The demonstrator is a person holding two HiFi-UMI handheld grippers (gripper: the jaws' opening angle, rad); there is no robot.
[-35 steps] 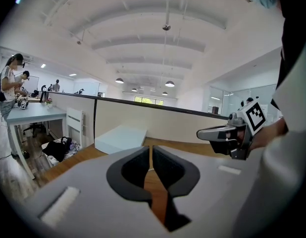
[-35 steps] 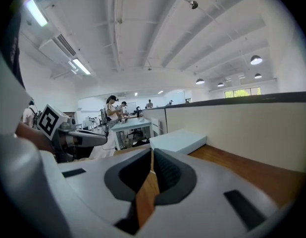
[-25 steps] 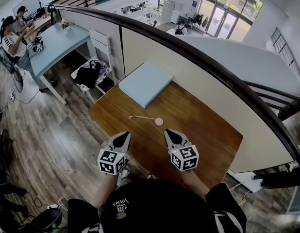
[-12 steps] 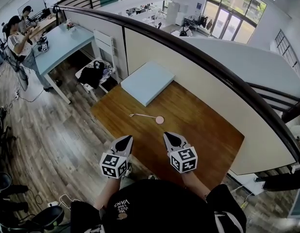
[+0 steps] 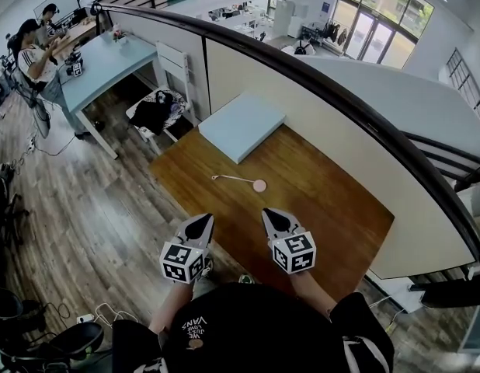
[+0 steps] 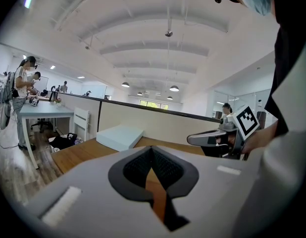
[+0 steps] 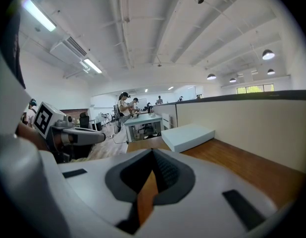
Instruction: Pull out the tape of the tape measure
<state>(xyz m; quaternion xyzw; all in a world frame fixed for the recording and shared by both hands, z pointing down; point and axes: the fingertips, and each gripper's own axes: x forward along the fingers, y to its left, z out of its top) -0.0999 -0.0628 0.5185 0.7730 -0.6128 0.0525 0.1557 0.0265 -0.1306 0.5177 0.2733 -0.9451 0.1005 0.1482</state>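
Looking down in the head view, the tape measure (image 5: 259, 186) lies mid-table (image 5: 325, 208), a short strip of tape out. It sits ahead of and well apart from the left gripper (image 5: 200, 224) and right gripper (image 5: 274, 217) near the table's front edge. The left gripper view shows jaws together, empty. The right gripper view shows the same. Nothing on the table has moved since a second ago.

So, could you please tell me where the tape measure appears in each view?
Head view: tape measure at the centre of the wooden table.
Left gripper view: not in it.
Right gripper view: not in it.
Shared landmark: pale blue slab.
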